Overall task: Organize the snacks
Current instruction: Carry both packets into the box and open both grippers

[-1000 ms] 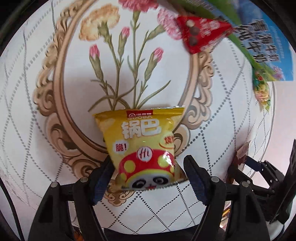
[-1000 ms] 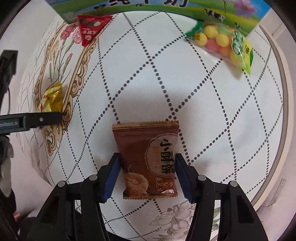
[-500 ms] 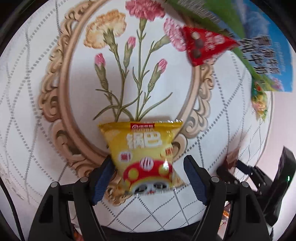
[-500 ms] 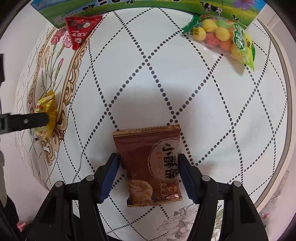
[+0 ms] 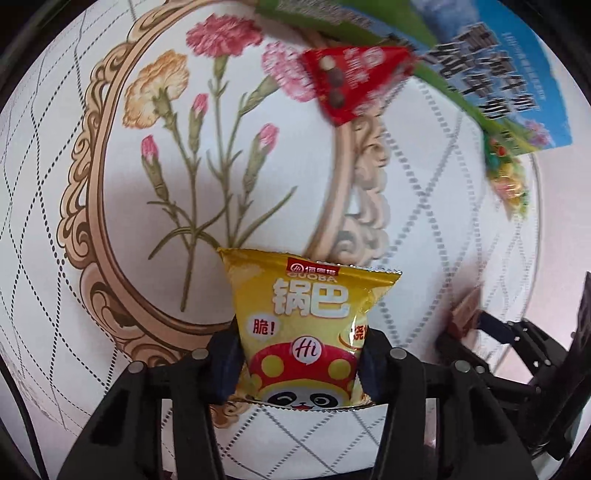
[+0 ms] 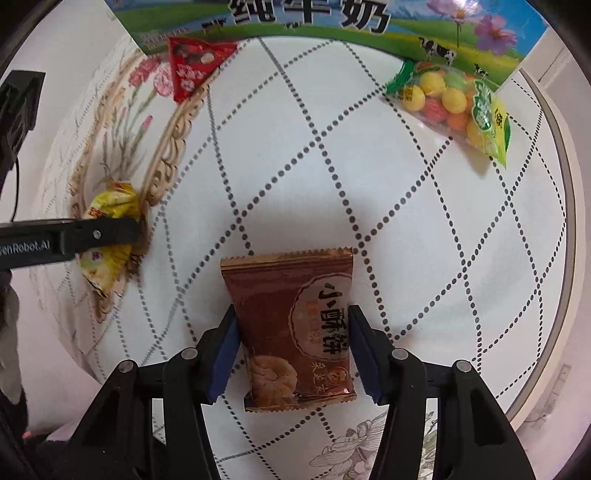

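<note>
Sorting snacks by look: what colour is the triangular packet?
Red, with small round sweets pictured on it; clearest in the right wrist view.

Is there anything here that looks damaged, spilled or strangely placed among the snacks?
Nothing looks torn or spilled. The yellow packet is pinched in the left gripper, so its sides crease inward. The brown packet sits between the right gripper fingers. The red triangular packet lies partly against the milk carton.
</note>
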